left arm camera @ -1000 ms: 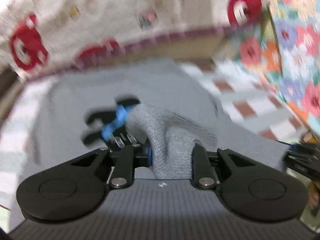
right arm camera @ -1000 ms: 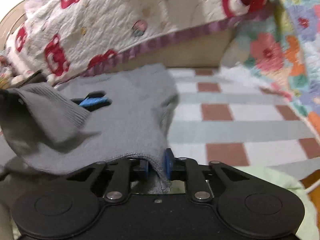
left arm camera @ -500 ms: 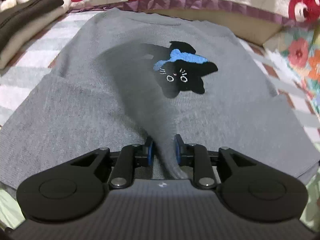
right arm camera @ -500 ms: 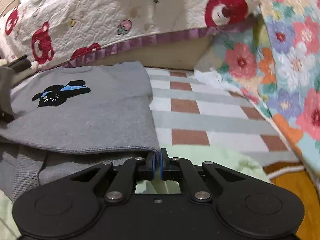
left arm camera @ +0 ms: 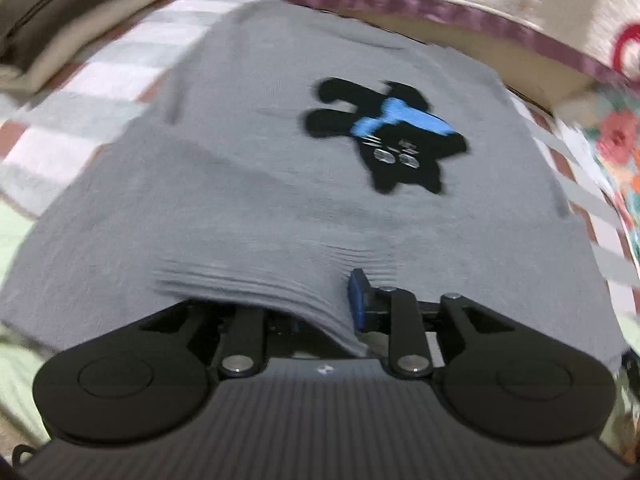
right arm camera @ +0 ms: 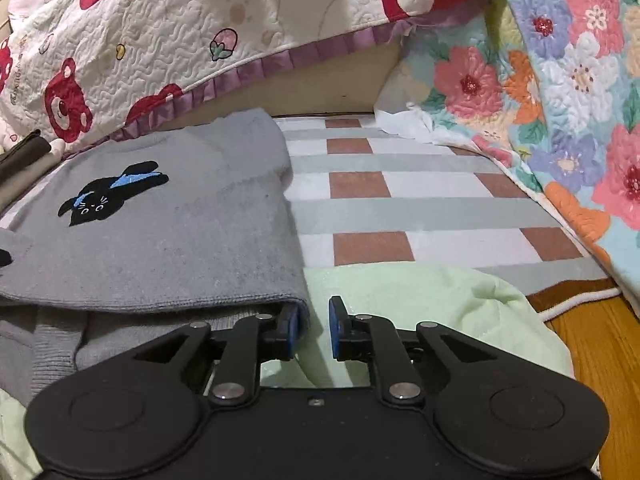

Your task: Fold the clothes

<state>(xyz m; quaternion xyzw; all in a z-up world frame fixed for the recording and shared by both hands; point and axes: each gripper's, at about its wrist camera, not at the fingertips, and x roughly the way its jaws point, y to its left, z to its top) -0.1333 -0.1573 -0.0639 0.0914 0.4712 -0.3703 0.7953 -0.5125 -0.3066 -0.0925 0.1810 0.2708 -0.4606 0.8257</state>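
Now, left wrist view:
Sweater: a grey knit sweater (left arm camera: 256,184) with a black cat motif (left arm camera: 392,140) lies spread over a checked bedcover (left arm camera: 80,92), filling most of the blurred picture.
Near edge: a ribbed hem or cuff drapes over the left gripper (left arm camera: 304,312), hiding one fingertip.
Left claw: one blue pad shows at the right; the other is buried under knit, so whether it pinches the fabric I cannot tell.
Beside it: a stack of folded dark and cream clothes (left arm camera: 68,12) sits at the far left.

Right wrist view:
Sweater: the same garment (right arm camera: 180,240) lies doubled, an upper layer over a ribbed lower layer, its right edge straight against the bedcover (right arm camera: 400,208).
Right claw: the right gripper (right arm camera: 314,330) stands a little apart, gripping nothing, its left pad touching the folded corner.
Underneath: a pale green cloth (right arm camera: 420,300) lies below the gripper.
Backdrop: a bear-print quilt (right arm camera: 160,40) and a floral quilt (right arm camera: 560,80).

Handling: likely light, soft, floppy and stretchy, sagging wherever unsupported.
Hold: best pinched at ribbed edges or corners, through both layers.
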